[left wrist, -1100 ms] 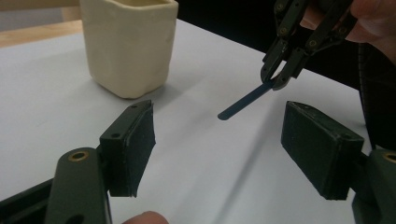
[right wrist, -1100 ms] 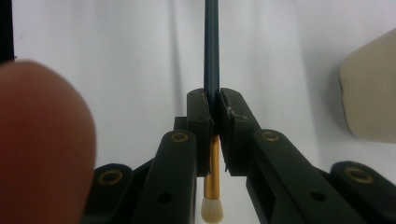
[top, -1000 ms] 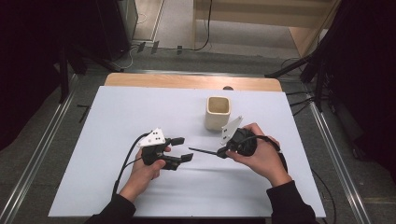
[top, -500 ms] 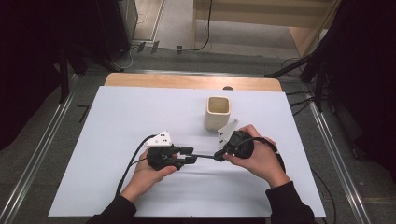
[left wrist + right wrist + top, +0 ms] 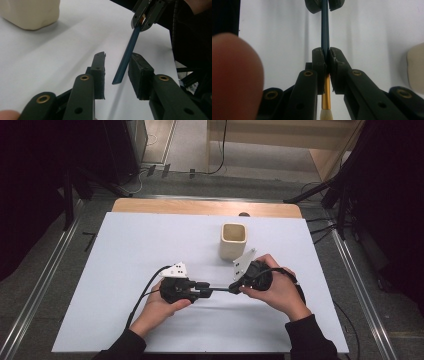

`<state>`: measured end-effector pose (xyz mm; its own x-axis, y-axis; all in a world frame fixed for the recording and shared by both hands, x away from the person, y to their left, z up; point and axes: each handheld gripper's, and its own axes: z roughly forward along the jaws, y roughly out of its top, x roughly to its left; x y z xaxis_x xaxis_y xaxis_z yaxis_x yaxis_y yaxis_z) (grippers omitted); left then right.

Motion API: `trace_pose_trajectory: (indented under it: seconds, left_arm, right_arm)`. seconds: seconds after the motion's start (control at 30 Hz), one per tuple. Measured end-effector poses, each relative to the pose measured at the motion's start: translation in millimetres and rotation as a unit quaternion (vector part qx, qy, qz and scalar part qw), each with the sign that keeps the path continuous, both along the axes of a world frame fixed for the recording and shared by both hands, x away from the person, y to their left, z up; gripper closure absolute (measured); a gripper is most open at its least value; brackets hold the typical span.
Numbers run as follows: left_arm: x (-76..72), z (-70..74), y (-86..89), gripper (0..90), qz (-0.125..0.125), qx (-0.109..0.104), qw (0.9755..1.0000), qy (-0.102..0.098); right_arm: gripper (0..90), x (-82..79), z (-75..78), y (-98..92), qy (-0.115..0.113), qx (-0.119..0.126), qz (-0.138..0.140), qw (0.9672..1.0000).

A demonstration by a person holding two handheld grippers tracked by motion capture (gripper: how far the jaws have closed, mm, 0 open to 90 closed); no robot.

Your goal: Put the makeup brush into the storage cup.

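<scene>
Right gripper [image 5: 325,63] clamps paintbrush [image 5: 325,37] near ferrule; left gripper [image 5: 117,72] wide around handle end (untouched). Light, stiff, slim; grip mid-handle.

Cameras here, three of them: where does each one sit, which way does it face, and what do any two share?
High view: fixed above the person's side, looking forward and down at the white table; both forearms, left gripper and right gripper show.
Left gripper view: rides the left gripper, looking along its open jaws at the paintbrush and right gripper.
Right gripper view: rides the right gripper, jaws shut on the paintbrush; a fingertip shows.
Shared: both gripper views show the paintbrush and the cream cup.
</scene>
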<state>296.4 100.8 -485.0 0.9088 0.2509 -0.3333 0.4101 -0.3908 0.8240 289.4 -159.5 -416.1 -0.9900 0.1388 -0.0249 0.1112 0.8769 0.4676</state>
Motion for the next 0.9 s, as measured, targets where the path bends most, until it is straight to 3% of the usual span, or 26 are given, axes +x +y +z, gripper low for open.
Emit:
trace_pose_trajectory:
  seconds: [0.4, 0.7, 0.9]
  left_arm:
    - [2.1, 2.9, 4.3, 65.6, -0.009, -0.026, 0.9995, 0.012]
    - [3.0, 3.7, 5.8, 65.5, -0.01, -0.033, 0.9993, 0.015]
    - [3.8, 3.3, 6.6, 60.2, -0.009, -0.037, 0.9991, 0.018]
  right_arm:
    - [84.9, -0.2, -1.1, 0.4, 0.003, -0.004, 0.012, 0.9999]
    - [84.9, -0.7, -1.4, 0.8, 0.004, -0.006, 0.015, 0.9999]
    - [84.9, -1.2, -1.8, 1.6, 0.005, -0.008, 0.017, 0.9998]
